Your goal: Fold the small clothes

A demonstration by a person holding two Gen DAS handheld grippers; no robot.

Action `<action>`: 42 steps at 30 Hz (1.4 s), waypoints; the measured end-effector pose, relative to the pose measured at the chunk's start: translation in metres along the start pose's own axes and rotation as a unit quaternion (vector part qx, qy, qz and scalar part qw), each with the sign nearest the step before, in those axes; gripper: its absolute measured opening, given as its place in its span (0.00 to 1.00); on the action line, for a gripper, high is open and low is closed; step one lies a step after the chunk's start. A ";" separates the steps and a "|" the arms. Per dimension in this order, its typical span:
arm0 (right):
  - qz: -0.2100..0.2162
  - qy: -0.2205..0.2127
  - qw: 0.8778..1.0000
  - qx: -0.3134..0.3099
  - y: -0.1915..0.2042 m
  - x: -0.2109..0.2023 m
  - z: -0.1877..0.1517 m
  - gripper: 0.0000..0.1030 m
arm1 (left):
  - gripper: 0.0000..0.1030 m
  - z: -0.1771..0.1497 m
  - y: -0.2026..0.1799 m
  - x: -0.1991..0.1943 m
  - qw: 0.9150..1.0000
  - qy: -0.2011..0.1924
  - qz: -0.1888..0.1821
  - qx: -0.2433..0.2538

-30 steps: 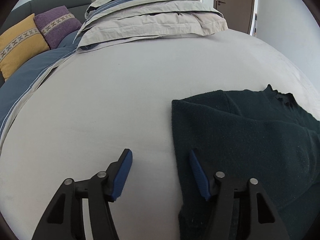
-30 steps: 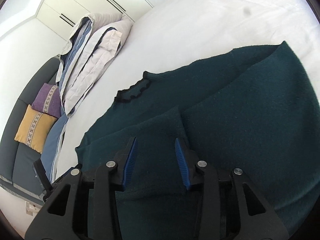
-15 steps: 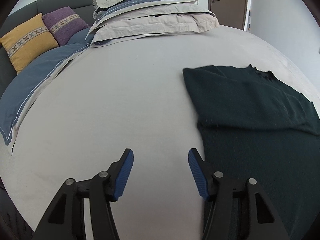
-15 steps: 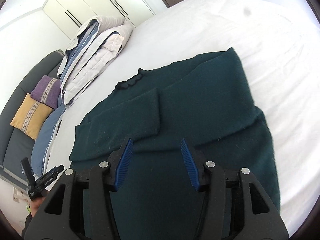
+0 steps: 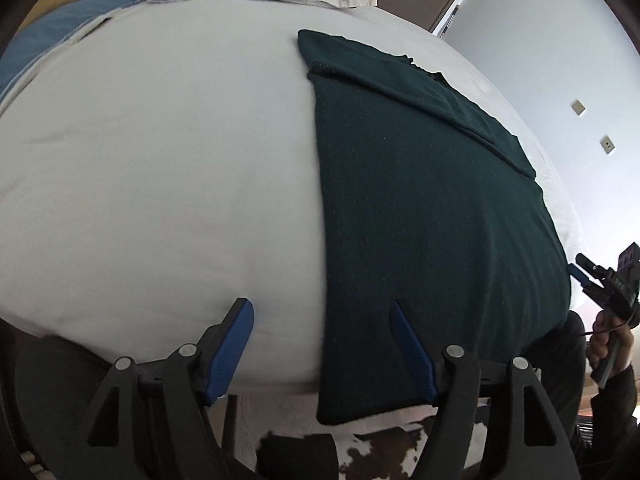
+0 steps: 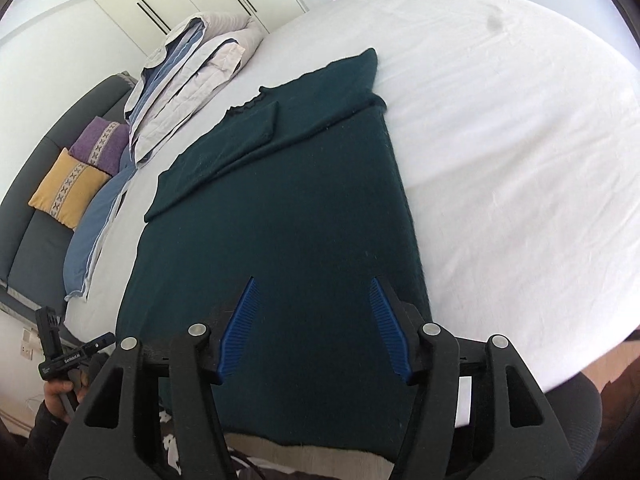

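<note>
A dark green knit sweater (image 5: 420, 200) lies flat on the white bed (image 5: 160, 160), both sleeves folded across its chest, its hem hanging over the bed's near edge. In the right wrist view the sweater (image 6: 288, 216) fills the middle. My left gripper (image 5: 322, 346) is open and empty, above the sweater's left hem edge near the bed's front. My right gripper (image 6: 314, 328) is open and empty, above the sweater's lower part. Each gripper shows small in the other's view, the right one (image 5: 600, 284) at the right edge and the left one (image 6: 64, 356) at lower left.
Folded grey and blue bedding (image 6: 192, 68) is stacked at the head of the bed. A grey sofa with a yellow cushion (image 6: 68, 188) and a purple cushion (image 6: 100, 144) stands beside it. A cowhide rug (image 5: 380, 448) lies on the floor below the bed's edge.
Both grippers have pulled back from the sweater's chest toward the bed's near edge and hem. Both have stayed open and empty. The sweater lies as before.
</note>
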State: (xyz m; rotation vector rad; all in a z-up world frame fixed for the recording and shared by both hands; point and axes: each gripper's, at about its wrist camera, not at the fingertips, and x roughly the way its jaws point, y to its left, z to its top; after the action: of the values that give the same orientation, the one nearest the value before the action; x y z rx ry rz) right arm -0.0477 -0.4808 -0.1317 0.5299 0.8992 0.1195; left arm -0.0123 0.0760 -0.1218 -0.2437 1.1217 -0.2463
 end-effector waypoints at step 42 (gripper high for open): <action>-0.054 0.153 0.987 -0.016 -0.055 -0.021 -0.039 0.55 | 0.06 -0.023 0.004 0.008 0.996 0.051 -0.075 -0.008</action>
State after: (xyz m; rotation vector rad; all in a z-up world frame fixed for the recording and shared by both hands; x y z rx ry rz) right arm -0.0976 -0.5201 -0.1636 0.4378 1.2214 0.1188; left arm -0.0298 0.0759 -0.1396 -0.3330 1.2087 -0.3879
